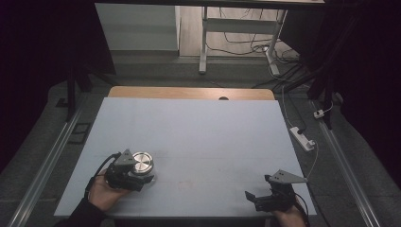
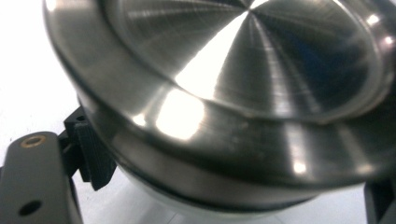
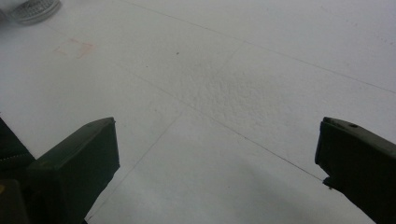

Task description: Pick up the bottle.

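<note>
I had my left gripper (image 1: pixel 137 172) closed around the round steel container (image 1: pixel 142 162), and that was as far as the job had got: the grasp was made, and whether the thing was to be lifted, carried or opened was yet to come. The container sat near the front left corner of the white table (image 1: pixel 198 127), close to my left hand (image 1: pixel 105 191). From the high view I could not say for certain whether its base was resting on the surface or just clear of it.

In the left gripper view the brushed steel lid (image 2: pixel 261 60) loomed right in front of the camera, its rim catching the light. One ribbed black pad (image 2: pixel 93 154) pressed against the container's side below the rim, and a dark corner of the other jaw showed at the lower right edge, so I judged the jaws were pinching the body between them, spread about as wide as the container itself.

My right gripper (image 1: pixel 265 196) hung near the front right corner of the table, well apart from the container. In the right gripper view its jaws stood wide apart over bare table, holding and touching nothing. I judged it idle, free to steady the container or take the lid if the work needed a second hold
</note>
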Motion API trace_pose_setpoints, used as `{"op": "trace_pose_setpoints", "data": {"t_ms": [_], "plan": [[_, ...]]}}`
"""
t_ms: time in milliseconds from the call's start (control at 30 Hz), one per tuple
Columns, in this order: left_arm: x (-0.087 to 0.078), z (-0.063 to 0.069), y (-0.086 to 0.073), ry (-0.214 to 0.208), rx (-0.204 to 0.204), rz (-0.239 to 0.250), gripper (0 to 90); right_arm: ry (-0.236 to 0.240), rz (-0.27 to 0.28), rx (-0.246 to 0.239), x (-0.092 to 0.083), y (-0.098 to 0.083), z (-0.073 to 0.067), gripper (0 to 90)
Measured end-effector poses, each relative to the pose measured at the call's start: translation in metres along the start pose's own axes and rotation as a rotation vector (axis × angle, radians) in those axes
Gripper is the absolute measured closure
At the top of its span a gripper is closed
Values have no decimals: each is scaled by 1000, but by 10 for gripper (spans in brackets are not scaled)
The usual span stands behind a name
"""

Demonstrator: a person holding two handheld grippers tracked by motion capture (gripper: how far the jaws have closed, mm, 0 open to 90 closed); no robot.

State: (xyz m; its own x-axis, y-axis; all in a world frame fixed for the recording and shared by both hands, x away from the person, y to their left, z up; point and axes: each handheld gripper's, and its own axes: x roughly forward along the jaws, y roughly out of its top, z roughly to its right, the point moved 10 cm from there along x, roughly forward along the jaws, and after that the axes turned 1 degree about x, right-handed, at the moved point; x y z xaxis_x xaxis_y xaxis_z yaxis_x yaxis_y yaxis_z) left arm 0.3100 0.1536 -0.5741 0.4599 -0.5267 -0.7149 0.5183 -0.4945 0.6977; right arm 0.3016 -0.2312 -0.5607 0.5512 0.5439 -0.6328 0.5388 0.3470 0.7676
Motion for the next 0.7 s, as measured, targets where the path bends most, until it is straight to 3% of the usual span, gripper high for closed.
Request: {"op": "trace_pose_setpoints", "data": {"t_ms": [333,700], "plan": [[-2,2,20,-16,20,9,156,2,0,1,0,0,0,0],[-3,15,49,-59,61,30,155,2,0,0,0,0,0,0]]}}
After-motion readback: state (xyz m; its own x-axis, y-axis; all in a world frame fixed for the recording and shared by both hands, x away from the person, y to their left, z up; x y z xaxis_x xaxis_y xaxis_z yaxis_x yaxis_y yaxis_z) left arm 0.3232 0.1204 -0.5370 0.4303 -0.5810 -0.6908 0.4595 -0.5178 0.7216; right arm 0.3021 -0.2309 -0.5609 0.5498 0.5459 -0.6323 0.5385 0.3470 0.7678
